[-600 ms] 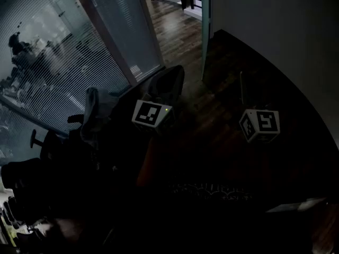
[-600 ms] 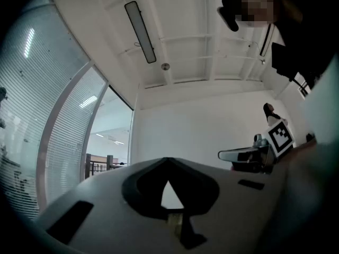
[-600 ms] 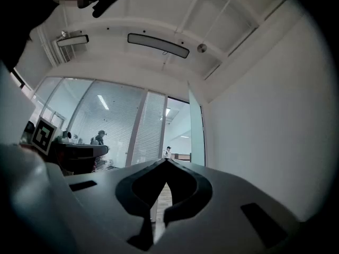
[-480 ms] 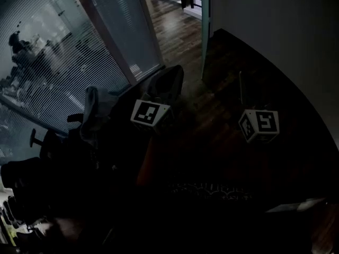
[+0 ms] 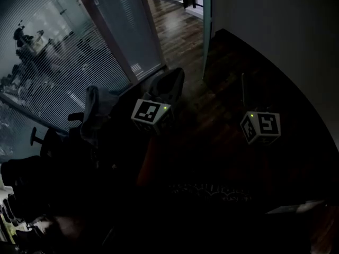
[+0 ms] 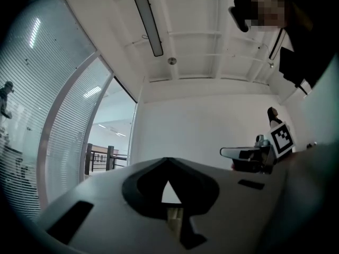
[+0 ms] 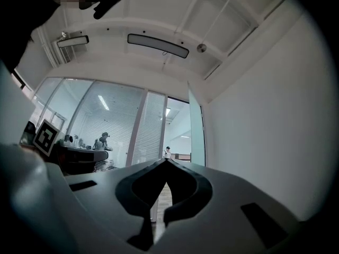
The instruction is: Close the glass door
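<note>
The left gripper [image 5: 159,102] and right gripper [image 5: 253,112] hang apart over the dark wood floor [image 5: 212,142]. Far ahead, the glass door [image 5: 207,30] stands edge-on beside the right wall [image 5: 275,30]. Striped glass [image 5: 63,62] fills the left.

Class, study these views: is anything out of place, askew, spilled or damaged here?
Nothing looks spilled or damaged. Only the glass door stands out: it stands swung open beside the white wall, not shut.
</note>
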{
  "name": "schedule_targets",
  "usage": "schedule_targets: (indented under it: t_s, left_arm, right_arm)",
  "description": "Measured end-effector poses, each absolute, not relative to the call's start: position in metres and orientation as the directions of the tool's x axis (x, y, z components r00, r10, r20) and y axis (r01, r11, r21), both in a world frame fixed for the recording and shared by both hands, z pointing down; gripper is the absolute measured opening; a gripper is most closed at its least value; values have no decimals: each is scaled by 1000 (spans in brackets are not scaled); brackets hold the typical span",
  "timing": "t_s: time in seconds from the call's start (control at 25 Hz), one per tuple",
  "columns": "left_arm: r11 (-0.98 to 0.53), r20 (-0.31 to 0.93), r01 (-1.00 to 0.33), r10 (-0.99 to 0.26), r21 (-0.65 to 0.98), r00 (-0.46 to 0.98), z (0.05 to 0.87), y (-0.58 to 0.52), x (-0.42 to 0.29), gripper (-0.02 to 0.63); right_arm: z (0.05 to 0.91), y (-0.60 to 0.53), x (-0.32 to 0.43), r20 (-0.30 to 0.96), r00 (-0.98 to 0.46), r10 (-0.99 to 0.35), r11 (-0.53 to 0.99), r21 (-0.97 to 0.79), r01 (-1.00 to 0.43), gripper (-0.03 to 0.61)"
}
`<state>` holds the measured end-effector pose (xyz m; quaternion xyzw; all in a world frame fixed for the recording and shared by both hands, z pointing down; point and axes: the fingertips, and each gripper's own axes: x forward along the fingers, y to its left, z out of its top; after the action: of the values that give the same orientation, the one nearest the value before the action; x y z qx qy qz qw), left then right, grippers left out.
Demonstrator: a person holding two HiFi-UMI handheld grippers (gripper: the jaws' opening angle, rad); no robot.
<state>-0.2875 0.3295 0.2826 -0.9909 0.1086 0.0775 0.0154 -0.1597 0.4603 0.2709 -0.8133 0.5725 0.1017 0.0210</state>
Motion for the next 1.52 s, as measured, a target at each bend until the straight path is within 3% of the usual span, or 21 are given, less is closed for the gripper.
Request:
schedule_targets:
  t_s: [0.48, 0.68, 1.52]
  left_arm:
    - [-982, -215, -186, -180, -7, 960, 283, 335, -286, 2]
    - [-985, -159, -170, -164, -25, 974, 294, 339, -276, 2]
    - [-978, -124, -210, -208, -9, 970, 310, 342, -250, 2]
  right_arm:
    - [283, 460, -150, -175, 306, -936, -321, 63, -945, 3]
    - [289, 462, -144, -183, 308, -934, -320, 42, -946, 3]
    - [304, 460, -107, -164, 281, -946, -285, 1, -959, 3]
